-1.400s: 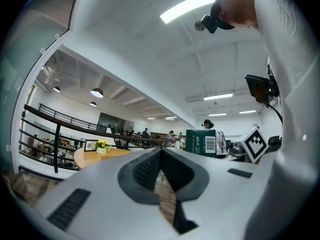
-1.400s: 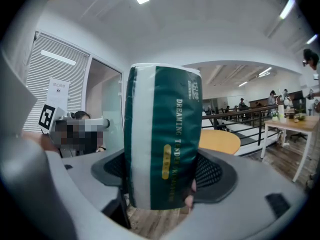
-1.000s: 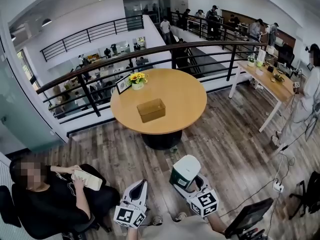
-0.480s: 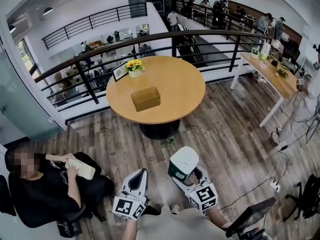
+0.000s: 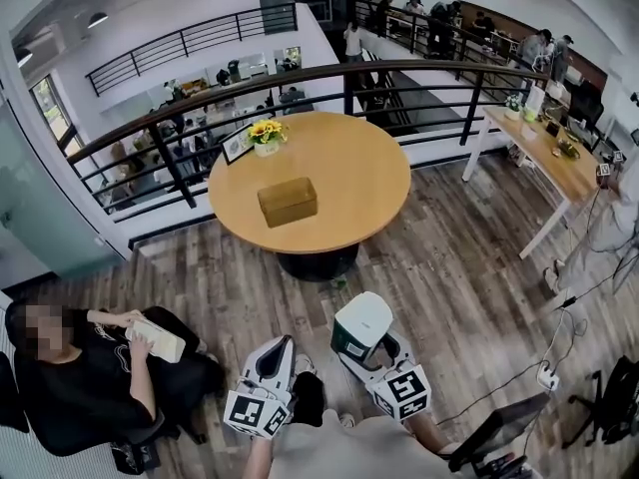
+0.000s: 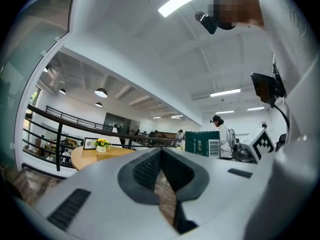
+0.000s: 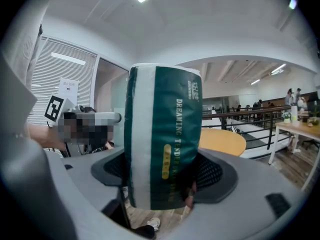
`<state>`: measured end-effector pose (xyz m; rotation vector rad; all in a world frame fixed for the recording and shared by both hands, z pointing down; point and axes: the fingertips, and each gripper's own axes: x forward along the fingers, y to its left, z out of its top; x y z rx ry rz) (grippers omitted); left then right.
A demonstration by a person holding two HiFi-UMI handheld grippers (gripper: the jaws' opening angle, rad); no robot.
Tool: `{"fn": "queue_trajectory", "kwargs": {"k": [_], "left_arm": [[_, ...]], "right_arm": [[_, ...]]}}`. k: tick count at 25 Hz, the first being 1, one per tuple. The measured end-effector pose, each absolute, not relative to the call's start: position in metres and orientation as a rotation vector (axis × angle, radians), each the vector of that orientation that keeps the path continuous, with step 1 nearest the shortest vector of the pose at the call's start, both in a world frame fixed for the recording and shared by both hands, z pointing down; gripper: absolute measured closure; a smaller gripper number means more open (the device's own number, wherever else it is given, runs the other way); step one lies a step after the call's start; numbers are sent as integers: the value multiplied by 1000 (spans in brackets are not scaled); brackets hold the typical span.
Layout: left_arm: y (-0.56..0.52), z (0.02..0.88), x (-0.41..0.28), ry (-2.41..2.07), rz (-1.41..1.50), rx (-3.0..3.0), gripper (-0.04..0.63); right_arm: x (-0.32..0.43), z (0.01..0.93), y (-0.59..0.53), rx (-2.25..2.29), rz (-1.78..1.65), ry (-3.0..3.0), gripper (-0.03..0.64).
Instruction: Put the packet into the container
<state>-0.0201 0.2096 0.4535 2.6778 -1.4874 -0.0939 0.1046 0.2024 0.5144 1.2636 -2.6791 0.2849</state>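
Head view, looking steeply down over a wood-plank floor [image 5: 469,287]. At 12 o'clock stands a round light-wood table [image 5: 349,178]. On it, near centre, sits the brown rectangular box container [image 5: 287,201]. At the table's far edge, approx. 11 o'clock, are a pot of yellow flowers [image 5: 267,134] and a small picture frame [image 5: 238,146] beside it. A curved black railing [image 5: 419,68] runs behind the table. A long light-wood desk [image 5: 544,163] is at 2 o'clock. A seated person in black [image 5: 90,377] is at 8 o'clock, well apart from the table. Open floor lies btw the grippers and the table.

The green-and-white soft packet [image 5: 361,325] is upright at bottom centre, far from the container, clamped in the right gripper [image 5: 367,345]. In the right gripper view the packet [image 7: 162,129] fills the gap btw both jaws of the right gripper [image 7: 162,179]. It shows a dark green face w/ a white band and pale lettering.

The left gripper [image 5: 278,349] hangs beside it, at 9 o'clock. Its own view shows the left gripper [image 6: 161,154] closed w/ nothing in it.

The packet's lower end is hidden in the jaws. Can't tell if the container's top is open.
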Motion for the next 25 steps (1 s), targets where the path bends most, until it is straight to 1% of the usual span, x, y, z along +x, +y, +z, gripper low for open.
{"fn": "queue_trajectory", "kwargs": {"k": [9,25], "left_arm": [[155,462,-26,-1466,-112,2678,591],[-7,445,-64,-1389,-135,2708,591]], "right_arm": [[98,521,153,1270,282,-2661,239],[58,499,-3,1313,268,-2635,239]]}}
